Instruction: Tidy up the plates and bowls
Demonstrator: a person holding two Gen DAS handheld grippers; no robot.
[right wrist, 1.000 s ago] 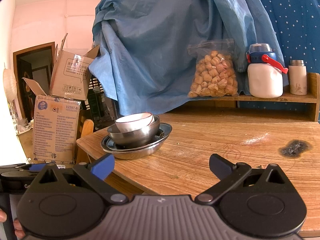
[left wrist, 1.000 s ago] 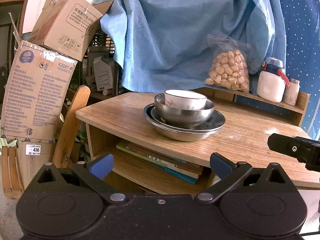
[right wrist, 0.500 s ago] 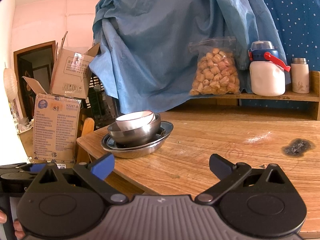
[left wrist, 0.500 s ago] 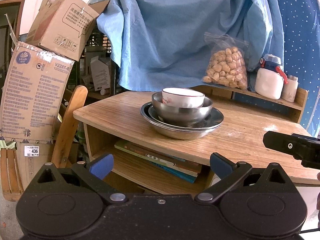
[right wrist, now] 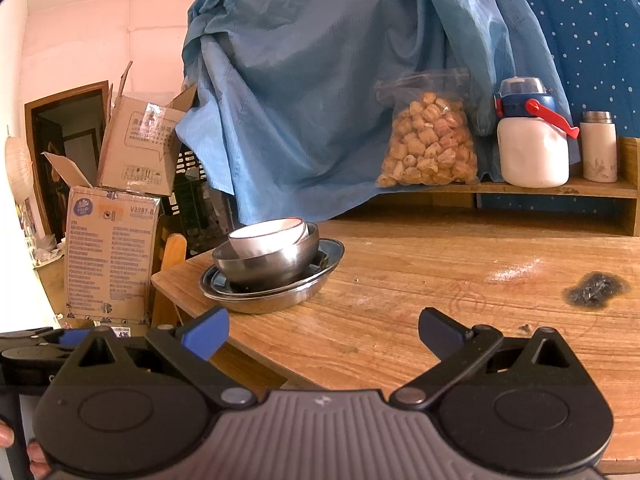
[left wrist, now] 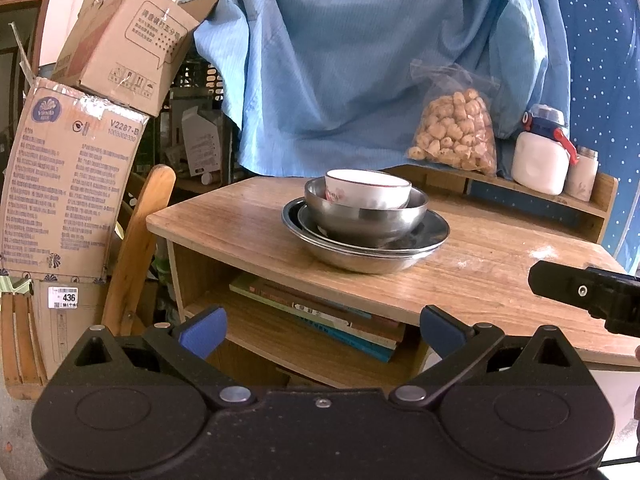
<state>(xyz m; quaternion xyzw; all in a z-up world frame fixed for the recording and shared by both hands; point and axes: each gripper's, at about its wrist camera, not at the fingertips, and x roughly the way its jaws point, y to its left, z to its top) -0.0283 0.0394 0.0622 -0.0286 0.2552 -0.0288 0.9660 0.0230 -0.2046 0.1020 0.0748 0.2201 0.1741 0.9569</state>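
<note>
1. Both claws stand spread wide with nothing between their blue pads: we hold the left gripper [left wrist: 322, 332] short of the table's front edge, level with the open shelf beneath it, and the right gripper [right wrist: 323, 330] above the tabletop's near edge.
2. We note the right gripper's black body [left wrist: 588, 294] entering the left wrist view from the right border, apart from the dishes.
3. We find the dishes nested in one stack near the front left corner of the wooden table [right wrist: 440, 280]. A wide steel basin [left wrist: 366, 258] sits at the bottom, directly on the wood.
4. Inside the basin rests a shallow steel plate [left wrist: 424, 232], and on it a steel bowl [left wrist: 366, 216].
5. A white ceramic bowl [left wrist: 368, 190] with a red rim line sits uppermost, inside the steel bowl. In the right wrist view it [right wrist: 268, 236] tilts, leaning toward the left.
6. Neither claw touches the stack; it lies ahead of the left gripper and ahead and to the left of the right gripper.
7. On the raised back shelf [right wrist: 560, 190] we record a clear bag of snacks [right wrist: 430, 148], a white bottle with a blue cap and red strap [right wrist: 532, 140], and a small white flask [right wrist: 598, 148].
8. Books [left wrist: 320, 312] lie flat on the shelf under the tabletop.
9. A dark burn mark [right wrist: 594, 288] shows on the wood to the right.
10. Blue cloth [right wrist: 320, 80] hangs behind the table, and cardboard boxes [left wrist: 76, 184] stand stacked to the left.
</note>
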